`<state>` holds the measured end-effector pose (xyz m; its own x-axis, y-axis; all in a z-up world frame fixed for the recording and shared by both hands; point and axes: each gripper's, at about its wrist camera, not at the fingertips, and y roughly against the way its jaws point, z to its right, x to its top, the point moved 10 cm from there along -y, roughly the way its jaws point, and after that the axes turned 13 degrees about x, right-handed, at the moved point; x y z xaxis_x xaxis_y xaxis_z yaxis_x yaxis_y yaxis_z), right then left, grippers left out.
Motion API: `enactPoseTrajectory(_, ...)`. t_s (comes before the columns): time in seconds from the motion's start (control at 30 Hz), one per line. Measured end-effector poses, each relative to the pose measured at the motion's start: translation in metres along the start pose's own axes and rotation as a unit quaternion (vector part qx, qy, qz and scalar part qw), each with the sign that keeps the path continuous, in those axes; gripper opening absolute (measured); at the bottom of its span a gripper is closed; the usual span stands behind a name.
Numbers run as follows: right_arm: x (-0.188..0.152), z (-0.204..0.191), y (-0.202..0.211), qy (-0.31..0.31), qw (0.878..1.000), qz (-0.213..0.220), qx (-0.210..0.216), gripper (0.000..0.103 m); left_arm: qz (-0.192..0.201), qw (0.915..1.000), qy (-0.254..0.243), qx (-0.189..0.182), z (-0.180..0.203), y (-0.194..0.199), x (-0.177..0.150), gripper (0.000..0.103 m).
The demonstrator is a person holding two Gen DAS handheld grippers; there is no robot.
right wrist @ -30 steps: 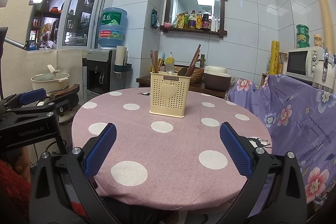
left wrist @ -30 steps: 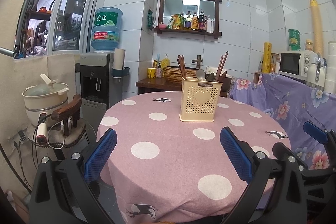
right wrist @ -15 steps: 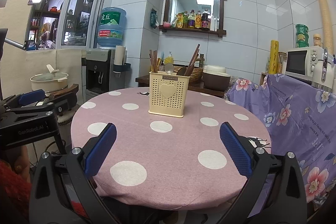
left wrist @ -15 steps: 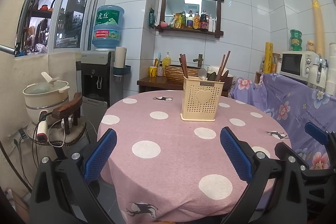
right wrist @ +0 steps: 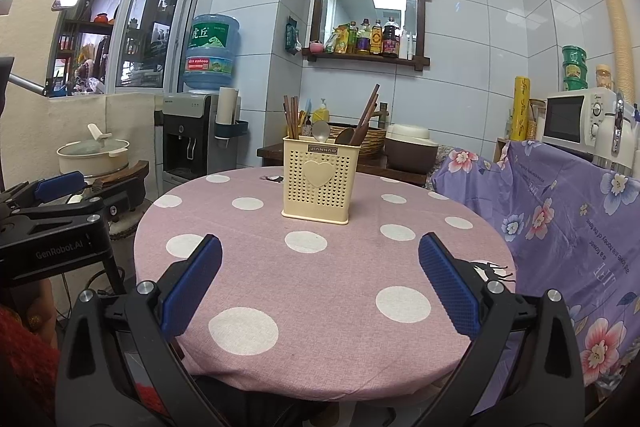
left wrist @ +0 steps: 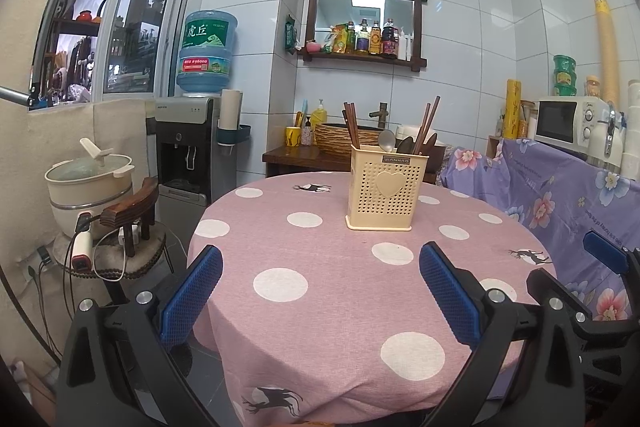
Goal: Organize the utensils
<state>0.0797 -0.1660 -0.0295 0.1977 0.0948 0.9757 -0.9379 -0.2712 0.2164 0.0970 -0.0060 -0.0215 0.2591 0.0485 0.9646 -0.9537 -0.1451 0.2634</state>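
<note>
Both the left gripper (left wrist: 320, 281) and the right gripper (right wrist: 320, 273) hang wide apart and empty above the near edge of the round table (right wrist: 320, 307). The cream utensil holder (right wrist: 321, 187), with chopsticks (right wrist: 291, 117) and a spoon (right wrist: 321, 131) inside, stands upright toward the far side, bare cloth all round it.

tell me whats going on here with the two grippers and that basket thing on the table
A person holds two grippers over a round table with a pink polka-dot cloth. The left gripper and right gripper are both open and empty, short of the cream utensil holder. The holder stands upright mid-table with chopsticks and spoons sticking out. Nothing is being gripped at this moment.
</note>
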Motion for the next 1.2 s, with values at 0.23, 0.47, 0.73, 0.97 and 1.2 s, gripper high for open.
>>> enactPoseTrajectory(0.23,0.0,-0.001,0.0,0.0,1.0,-0.001,0.0,0.097,0.0,1.0,0.0,0.0,-0.001,0.0,0.0,0.098)
enactPoseTrajectory(0.47,0.001,0.0,-0.001,-0.001,1.0,-0.002,-0.001,0.097,0.001,1.0,0.0,0.001,-0.002,0.0,0.001,0.098)
enactPoseTrajectory(0.73,0.001,-0.001,0.0,-0.002,1.0,-0.002,-0.002,0.097,0.001,1.0,0.0,0.001,-0.003,0.0,0.001,0.098)
enactPoseTrajectory(0.97,0.001,0.0,0.0,-0.003,1.0,-0.002,-0.004,0.097,0.004,1.0,0.003,0.003,-0.007,0.0,0.0,0.098)
enactPoseTrajectory(1.2,0.001,-0.001,0.0,-0.003,1.0,-0.002,-0.006,0.097,0.0,0.9999,-0.002,0.011,-0.008,-0.001,0.0,0.098)
